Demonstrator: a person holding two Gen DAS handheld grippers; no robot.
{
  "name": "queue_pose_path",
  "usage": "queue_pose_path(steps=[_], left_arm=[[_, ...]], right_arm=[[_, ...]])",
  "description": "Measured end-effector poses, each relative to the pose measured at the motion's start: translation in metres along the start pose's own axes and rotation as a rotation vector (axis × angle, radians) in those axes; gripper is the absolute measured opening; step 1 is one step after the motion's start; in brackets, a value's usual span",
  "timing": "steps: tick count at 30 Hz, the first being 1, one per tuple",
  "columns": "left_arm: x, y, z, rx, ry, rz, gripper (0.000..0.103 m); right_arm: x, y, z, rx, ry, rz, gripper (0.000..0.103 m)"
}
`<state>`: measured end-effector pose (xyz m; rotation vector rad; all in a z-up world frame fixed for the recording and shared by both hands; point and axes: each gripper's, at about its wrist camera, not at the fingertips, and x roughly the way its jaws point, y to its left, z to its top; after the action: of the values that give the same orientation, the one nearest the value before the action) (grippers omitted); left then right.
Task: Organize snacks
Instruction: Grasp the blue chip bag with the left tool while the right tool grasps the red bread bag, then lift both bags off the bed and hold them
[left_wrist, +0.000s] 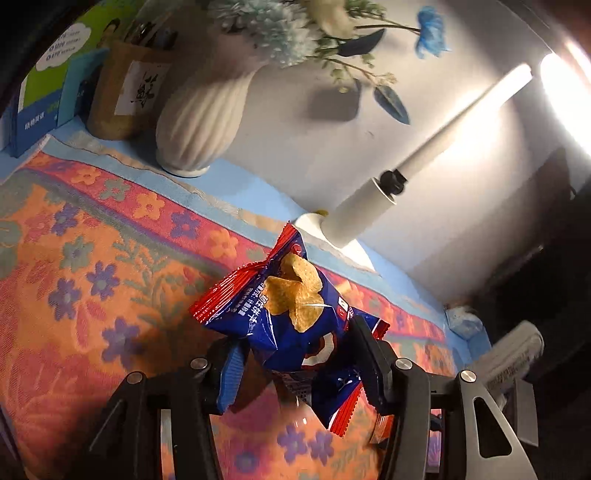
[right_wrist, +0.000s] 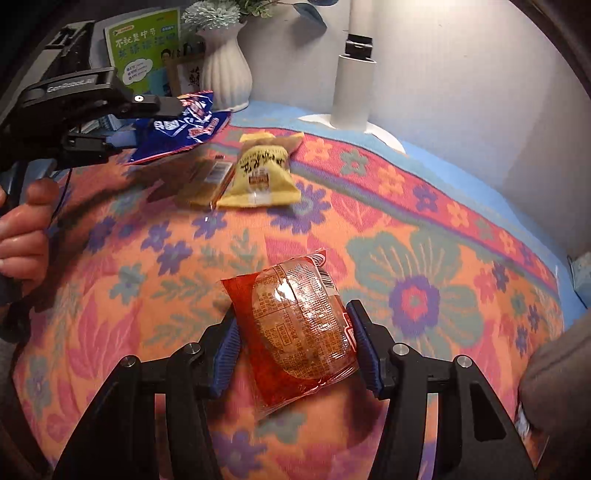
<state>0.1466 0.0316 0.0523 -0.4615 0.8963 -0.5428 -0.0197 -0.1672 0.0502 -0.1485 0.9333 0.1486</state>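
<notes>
L claw (left_wrist: 295, 369) grips chips (left_wrist: 291, 314); R claw (right_wrist: 295, 343) grips red pack (right_wrist: 295, 332); vase (left_wrist: 199, 118) w/ flowers (left_wrist: 266, 26) at 11.

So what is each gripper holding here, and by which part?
The left gripper pinches the blue chip bag by its lower end. The right gripper clamps the red snack packet across its two long sides.

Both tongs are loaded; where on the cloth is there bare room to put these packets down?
Free: the floral cloth right of the yellow packet, out to the blue border, and the patch between that packet and the red packet. Crowded: the back, with vase, lamp base and book.
</notes>
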Motion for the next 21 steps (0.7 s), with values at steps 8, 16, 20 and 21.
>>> queue_pose_path(steps=[8,16,20,21], left_arm=[[-0.058,-0.050,-0.078,0.425,0.171,-0.090,0.052],[-0.039,-0.072,-0.131,0.594,0.305,-0.014,0.054],[-0.052,-0.061,-0.130,0.570,0.283,0.050,0.063],[-0.057,-0.056,-0.127,0.549,0.274,0.061,0.063]], right_arm=[[-0.058,-0.002,-0.072,0.117,-0.004,-0.025,0.054],[-0.056,-0.010,-0.082,0.173,-0.040,0.029,0.068],[-0.059,-0.012,-0.084,0.185,-0.054,0.069,0.068],[-0.060,-0.013,-0.084,0.191,-0.059,0.078,0.068]])
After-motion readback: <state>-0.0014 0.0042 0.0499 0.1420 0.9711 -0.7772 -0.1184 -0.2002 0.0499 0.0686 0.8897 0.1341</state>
